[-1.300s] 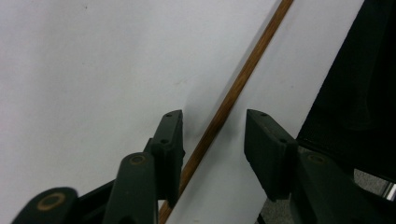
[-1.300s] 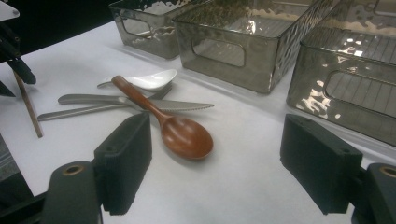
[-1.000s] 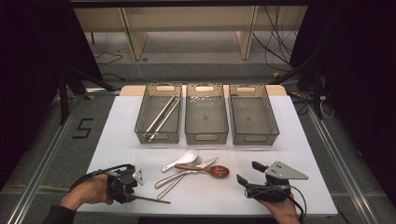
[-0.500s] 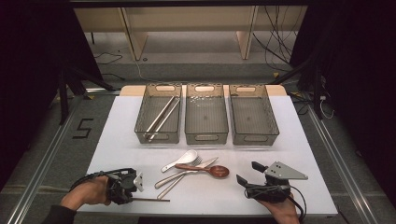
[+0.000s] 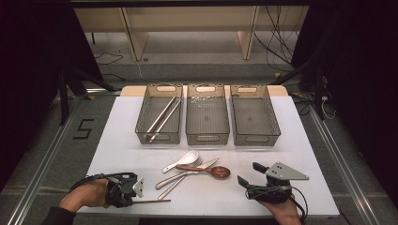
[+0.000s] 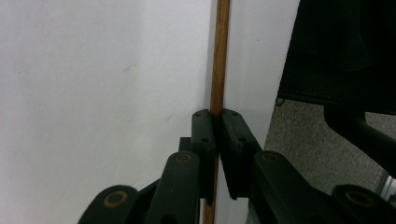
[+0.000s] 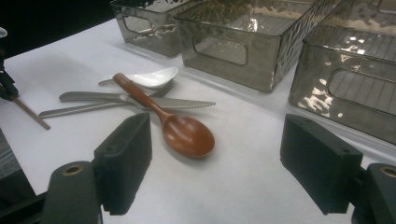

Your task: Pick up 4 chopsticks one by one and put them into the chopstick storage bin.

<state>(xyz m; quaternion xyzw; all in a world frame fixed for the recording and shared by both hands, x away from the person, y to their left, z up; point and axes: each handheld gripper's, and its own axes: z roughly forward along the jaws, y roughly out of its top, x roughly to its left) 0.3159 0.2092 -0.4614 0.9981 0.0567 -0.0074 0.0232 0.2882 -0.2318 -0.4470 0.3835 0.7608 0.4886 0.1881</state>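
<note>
The left gripper, jaws just closed, clamps the wooden chopstick at lower left; its long axis runs rightward, probably flat on the table.

Tabletop: bare lanes left and right of cutlery pile. Three bins in row block far side. Open strip between pile and bins. Front centre free between grippers.

thin brown wooden chopstick, lying flat along table's near edge
</note>
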